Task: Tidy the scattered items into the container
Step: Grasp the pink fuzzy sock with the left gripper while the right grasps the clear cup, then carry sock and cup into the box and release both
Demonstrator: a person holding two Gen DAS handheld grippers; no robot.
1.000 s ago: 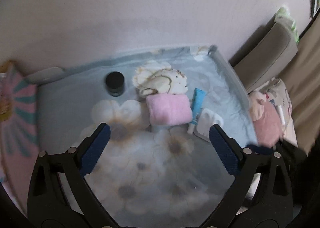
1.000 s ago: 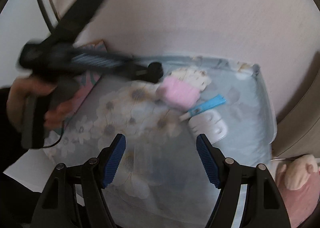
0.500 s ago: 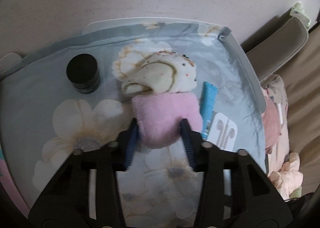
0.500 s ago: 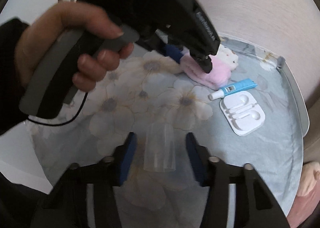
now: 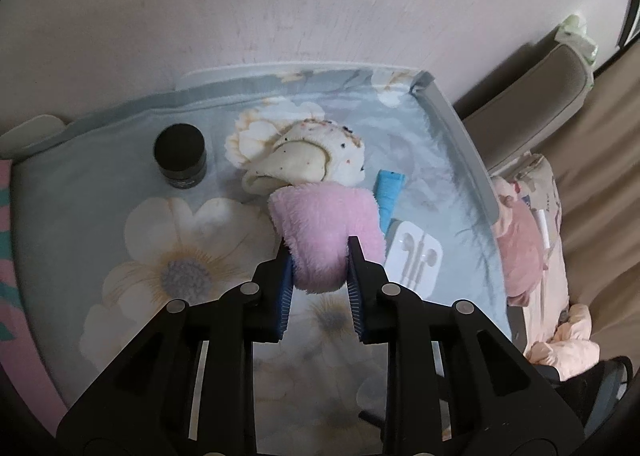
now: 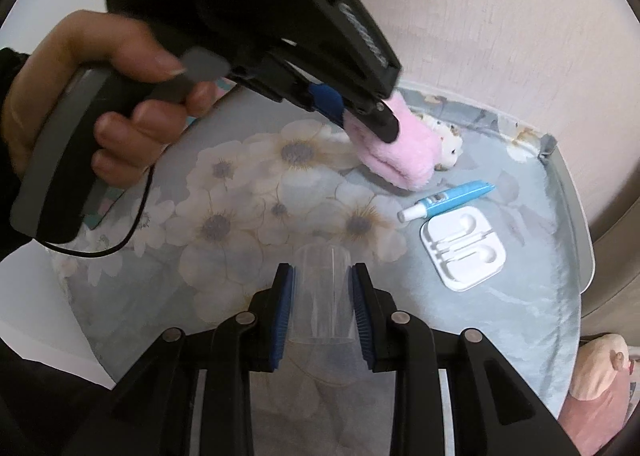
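A pink fluffy cloth (image 5: 324, 215) lies on the floral-covered table (image 5: 100, 183), and my left gripper (image 5: 320, 252) is shut on its near end. In the right wrist view the left gripper (image 6: 360, 115) pinches the same pink cloth (image 6: 404, 159), with a hand (image 6: 120, 95) on its handle. My right gripper (image 6: 322, 276) is shut on a clear plastic cup (image 6: 322, 296) near the table's front. Behind the pink cloth sits a cream speckled cloth (image 5: 304, 159). A blue tube (image 5: 389, 191) and a white earphone case (image 5: 416, 256) lie to its right.
A black round jar (image 5: 180, 155) stands at the back left. The table has a raised grey rim (image 5: 460, 143) on its right side, with a wall behind it. Pink and cream soft items (image 5: 524, 256) are piled beyond that rim. A black cable (image 6: 120, 244) hangs from the left gripper's handle.
My left gripper moved forward and shut on the pink cloth. My right gripper came down over the table's front and shut on the clear cup.
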